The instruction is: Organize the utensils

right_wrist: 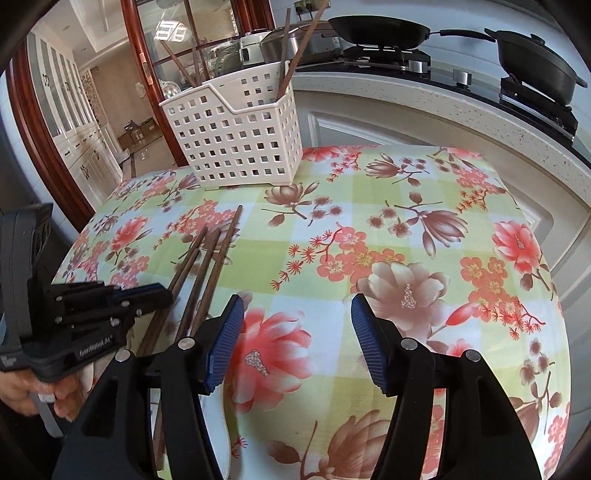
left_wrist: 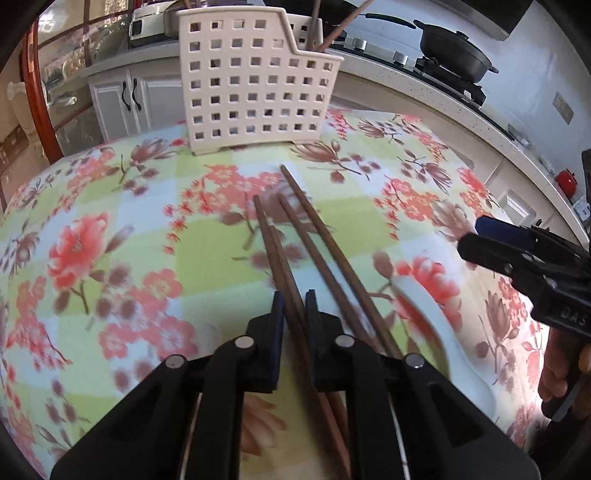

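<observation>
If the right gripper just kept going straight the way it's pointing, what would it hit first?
Probably the flowered tablecloth: the open right gripper points down at bare cloth, right of the chopsticks. Depth is uncertain.

Four brown chopsticks [right_wrist: 207,266] lie on the flowered cloth, and one white spoon [left_wrist: 436,325] lies beside them. One white perforated holder [right_wrist: 236,136] stands behind them with four more chopsticks [right_wrist: 291,55] upright inside. Two grippers show: the left gripper [left_wrist: 294,299] and the right gripper [right_wrist: 297,314]. Two black pans [right_wrist: 380,31] sit on the stove.
</observation>
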The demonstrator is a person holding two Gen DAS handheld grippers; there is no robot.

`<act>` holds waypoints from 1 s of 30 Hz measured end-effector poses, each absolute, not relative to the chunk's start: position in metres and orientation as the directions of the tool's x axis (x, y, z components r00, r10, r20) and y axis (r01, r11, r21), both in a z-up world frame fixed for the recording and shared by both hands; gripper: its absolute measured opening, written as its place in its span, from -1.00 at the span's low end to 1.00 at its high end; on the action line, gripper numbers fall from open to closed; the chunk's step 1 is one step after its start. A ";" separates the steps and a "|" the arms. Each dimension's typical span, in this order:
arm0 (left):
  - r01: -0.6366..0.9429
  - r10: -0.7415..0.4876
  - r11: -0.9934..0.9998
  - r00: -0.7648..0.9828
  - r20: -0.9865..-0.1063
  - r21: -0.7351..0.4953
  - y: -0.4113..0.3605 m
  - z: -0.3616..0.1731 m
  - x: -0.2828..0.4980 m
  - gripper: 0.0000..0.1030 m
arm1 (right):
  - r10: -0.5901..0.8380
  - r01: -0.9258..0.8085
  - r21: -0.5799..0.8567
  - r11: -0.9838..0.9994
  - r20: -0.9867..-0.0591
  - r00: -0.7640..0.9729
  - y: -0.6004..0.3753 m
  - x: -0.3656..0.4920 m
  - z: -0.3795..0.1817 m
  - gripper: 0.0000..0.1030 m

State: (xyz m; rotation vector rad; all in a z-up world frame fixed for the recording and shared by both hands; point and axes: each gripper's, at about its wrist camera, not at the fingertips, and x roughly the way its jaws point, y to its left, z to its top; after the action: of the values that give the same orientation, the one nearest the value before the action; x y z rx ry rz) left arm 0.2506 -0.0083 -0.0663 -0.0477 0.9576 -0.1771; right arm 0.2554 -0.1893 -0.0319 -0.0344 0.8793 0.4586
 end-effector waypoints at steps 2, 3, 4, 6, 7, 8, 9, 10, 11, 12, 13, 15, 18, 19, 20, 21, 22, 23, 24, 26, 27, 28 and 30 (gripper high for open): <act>0.118 -0.144 0.989 0.565 -0.813 -0.093 0.000 -0.066 0.255 -1.00 | 0.377 -0.408 0.157 0.900 -0.751 0.542 -0.185 0.255 -0.031 0.13; 0.115 -0.151 0.988 0.556 -0.817 -0.105 0.006 -0.067 0.258 -1.00 | 0.383 -0.417 0.159 0.895 -0.754 0.534 -0.180 0.254 -0.031 0.13; 0.119 -0.167 0.986 0.548 -0.820 -0.120 0.012 -0.069 0.261 -0.99 | 0.386 -0.424 0.159 0.892 -0.757 0.528 -0.176 0.255 -0.032 0.13; 0.115 -0.182 0.983 0.552 -0.814 -0.142 0.020 -0.069 0.262 -0.99 | 0.392 -0.440 0.160 0.884 -0.767 0.507 -0.166 0.255 -0.034 0.13; 0.097 -0.184 0.983 0.551 -0.814 -0.157 0.025 -0.067 0.263 -0.99 | 0.395 -0.449 0.163 0.879 -0.776 0.492 -0.158 0.256 -0.037 0.13; 0.096 -0.206 0.978 0.560 -0.803 -0.184 0.028 -0.065 0.261 -0.99 | 0.397 -0.455 0.163 0.875 -0.779 0.485 -0.154 0.257 -0.038 0.13; 0.103 -0.238 0.970 0.563 -0.791 -0.219 0.030 -0.062 0.260 -0.97 | 0.398 -0.466 0.159 0.870 -0.785 0.475 -0.146 0.259 -0.040 0.13; 0.115 -0.259 0.965 0.560 -0.787 -0.236 0.028 -0.059 0.257 -0.97 | 0.398 -0.475 0.154 0.866 -0.787 0.471 -0.140 0.260 -0.041 0.13; 0.124 -0.254 0.967 0.562 -0.787 -0.224 0.024 -0.057 0.255 -0.95 | 0.399 -0.481 0.151 0.863 -0.788 0.469 -0.137 0.260 -0.041 0.13; 0.135 -0.247 0.969 0.562 -0.789 -0.207 0.019 -0.056 0.252 -0.86 | 0.399 -0.486 0.148 0.861 -0.789 0.467 -0.134 0.260 -0.041 0.13; 0.146 -0.253 0.968 0.555 -0.792 -0.206 0.015 -0.057 0.250 -0.80 | 0.395 -0.484 0.144 0.863 -0.789 0.470 -0.133 0.262 -0.041 0.13; 0.155 -0.262 0.965 0.542 -0.799 -0.211 0.009 -0.061 0.245 -0.56 | 0.389 -0.472 0.145 0.870 -0.788 0.476 -0.136 0.265 -0.041 0.13; 0.176 -0.246 0.968 0.541 -0.804 -0.178 -0.002 -0.067 0.236 -0.47 | 0.375 -0.447 0.143 0.883 -0.787 0.490 -0.147 0.268 -0.039 0.13; 0.182 -0.238 0.970 0.544 -0.805 -0.163 -0.004 -0.067 0.234 -0.46 | 0.372 -0.438 0.144 0.887 -0.786 0.494 -0.151 0.269 -0.039 0.13; 0.192 -0.224 0.971 0.548 -0.805 -0.140 -0.007 -0.067 0.232 -0.45 | 0.369 -0.429 0.146 0.891 -0.784 0.499 -0.155 0.270 -0.038 0.13; 0.205 -0.203 0.973 0.555 -0.807 -0.103 -0.011 -0.068 0.232 -0.61 | 0.365 -0.419 0.148 0.896 -0.782 0.505 -0.160 0.271 -0.037 0.13; 0.221 -0.145 0.975 0.572 -0.808 -0.019 -0.016 -0.070 0.230 -0.66 | 0.363 -0.415 0.148 0.898 -0.783 0.506 -0.162 0.272 -0.037 0.13; 0.229 -0.131 0.973 0.574 -0.808 0.005 -0.016 -0.070 0.230 -0.66 | 0.361 -0.413 0.148 0.899 -0.784 0.505 -0.163 0.272 -0.037 0.13; 0.229 -0.142 0.973 0.568 -0.811 -0.011 -0.012 -0.069 0.233 -0.68 | 0.361 -0.414 0.147 0.898 -0.785 0.503 -0.163 0.272 -0.037 0.13; 0.210 -0.137 0.978 0.569 -0.811 -0.018 -0.001 -0.069 0.239 -0.68 | 0.370 -0.426 0.153 0.892 -0.787 0.493 -0.159 0.271 -0.038 0.13; 0.199 -0.131 0.980 0.572 -0.810 -0.018 0.005 -0.070 0.242 -0.69 | 0.377 -0.433 0.157 0.887 -0.788 0.486 -0.155 0.270 -0.038 0.13; 0.196 -0.145 0.980 0.570 -0.809 -0.038 0.013 -0.070 0.246 -0.69 | 0.385 -0.447 0.160 0.880 -0.791 0.475 -0.149 0.268 -0.040 0.13; 0.187 -0.173 0.979 0.562 -0.809 -0.080 0.026 -0.069 0.250 -0.68 | 0.403 -0.468 0.173 0.867 -0.795 0.454 -0.138 0.268 -0.042 0.10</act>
State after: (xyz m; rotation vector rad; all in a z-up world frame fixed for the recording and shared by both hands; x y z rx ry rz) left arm 0.2502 0.0261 -0.0692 0.0158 0.9511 -0.2123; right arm 0.2685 -0.1379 -0.0423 -0.0741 0.9595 0.5380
